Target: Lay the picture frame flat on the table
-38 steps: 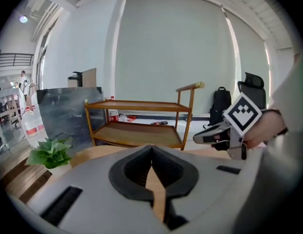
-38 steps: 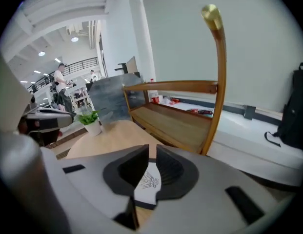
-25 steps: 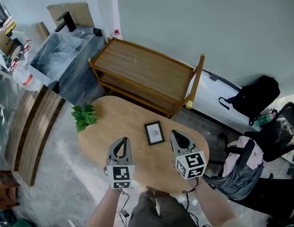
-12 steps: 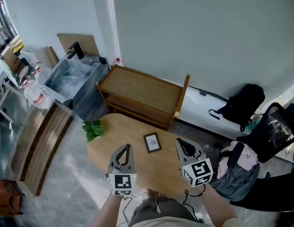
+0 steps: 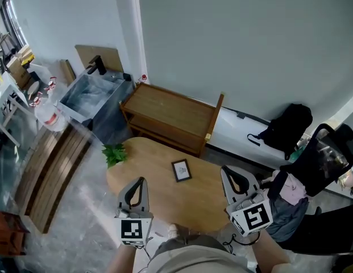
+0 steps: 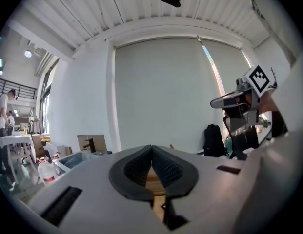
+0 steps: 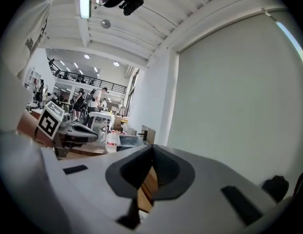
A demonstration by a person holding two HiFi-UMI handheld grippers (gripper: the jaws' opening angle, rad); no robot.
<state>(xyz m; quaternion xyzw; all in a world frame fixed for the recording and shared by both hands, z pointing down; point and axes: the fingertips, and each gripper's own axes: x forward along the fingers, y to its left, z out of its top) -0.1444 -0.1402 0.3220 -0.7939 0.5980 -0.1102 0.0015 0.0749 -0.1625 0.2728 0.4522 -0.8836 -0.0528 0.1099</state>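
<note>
Head view — picture frame (image 5: 182, 170) between tongs (image 5: 139, 185) (image 5: 230, 176)

Picture frame (image 5: 181, 170), mid-table (image 5: 153, 164): the print inside is too small to read.
Table's near edge: hidden behind the left gripper (image 5: 140, 180), the right gripper (image 5: 227, 170) and the person's shoulders (image 5: 187, 257), which the bottom edge cuts off.
Left gripper view: the gripper's own body blocks the table. Strip of wood (image 6: 155, 179) shows under the closed jaws; table or shelf, cannot tell.
Right of the table: chair (image 5: 329, 152) cut by the picture's edge.
Far past the table, right gripper view: people (image 7: 91, 99) too small to tell apart.
</note>
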